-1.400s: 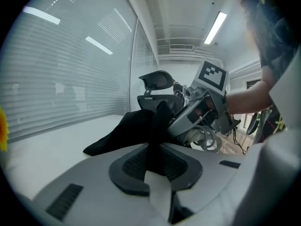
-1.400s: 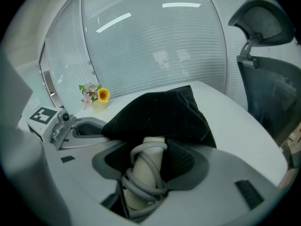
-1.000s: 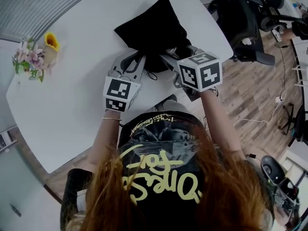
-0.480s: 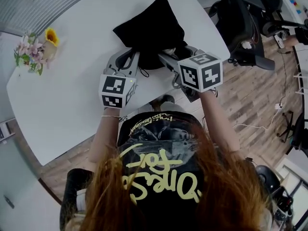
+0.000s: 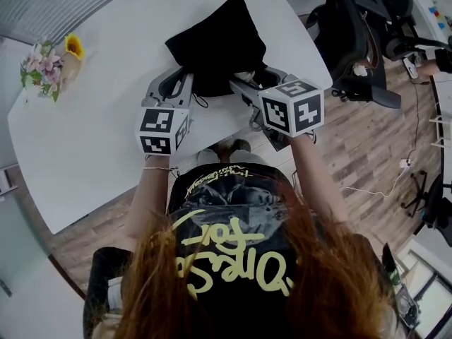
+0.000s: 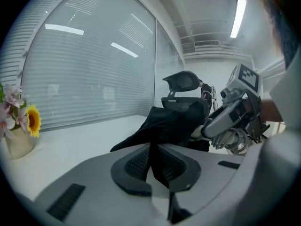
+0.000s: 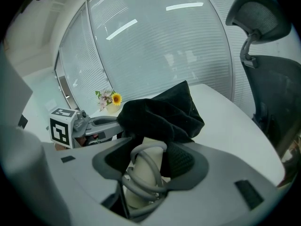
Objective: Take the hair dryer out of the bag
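The left gripper [image 5: 185,80] has turned: its marker cube [image 5: 161,129] has swung outward to the left, away from the right gripper [image 5: 244,83], so the gap between the two cubes is wider than a second ago. The near edge of the black bag [image 5: 219,41], pinched in its jaws, has drawn slightly left with it, and the loose cord loop [image 5: 203,102] has shifted left too

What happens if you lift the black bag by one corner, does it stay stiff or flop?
Probably floppy: the black bag sags in soft folds, and the shut left gripper pinches just a thin fold of cloth. It likely weighs little; the hair dryer in its mouth probably adds the heft. Pushed, it would likely crumple, not slide.
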Available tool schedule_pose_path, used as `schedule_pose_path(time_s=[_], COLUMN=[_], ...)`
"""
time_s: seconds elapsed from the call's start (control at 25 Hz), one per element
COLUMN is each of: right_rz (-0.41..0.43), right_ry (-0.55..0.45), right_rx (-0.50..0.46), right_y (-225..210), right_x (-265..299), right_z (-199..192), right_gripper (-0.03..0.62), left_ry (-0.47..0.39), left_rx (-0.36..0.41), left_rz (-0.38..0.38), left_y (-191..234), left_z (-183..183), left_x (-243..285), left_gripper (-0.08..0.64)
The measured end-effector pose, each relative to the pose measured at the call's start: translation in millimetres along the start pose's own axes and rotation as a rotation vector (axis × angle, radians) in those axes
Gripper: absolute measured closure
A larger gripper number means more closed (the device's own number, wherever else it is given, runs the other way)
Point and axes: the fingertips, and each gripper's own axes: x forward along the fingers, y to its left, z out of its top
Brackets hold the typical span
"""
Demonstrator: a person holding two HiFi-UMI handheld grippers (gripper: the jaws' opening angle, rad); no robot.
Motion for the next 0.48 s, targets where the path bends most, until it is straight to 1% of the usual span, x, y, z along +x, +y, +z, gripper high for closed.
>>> schedule_pose_path(time_s=[0.48], right_rz=[0.045], right_ry=[0.009], right_rx=[-0.019], right_y=[1.7], right_x=[-7.8], right_z=[-8.5], right_gripper=[0.365], left_ry=[0.019], left_rx=[0.016], left_rz=[0.031], left_y=[5.8], left_z=[3.7], left_x=[2.5], left_gripper=[0.529])
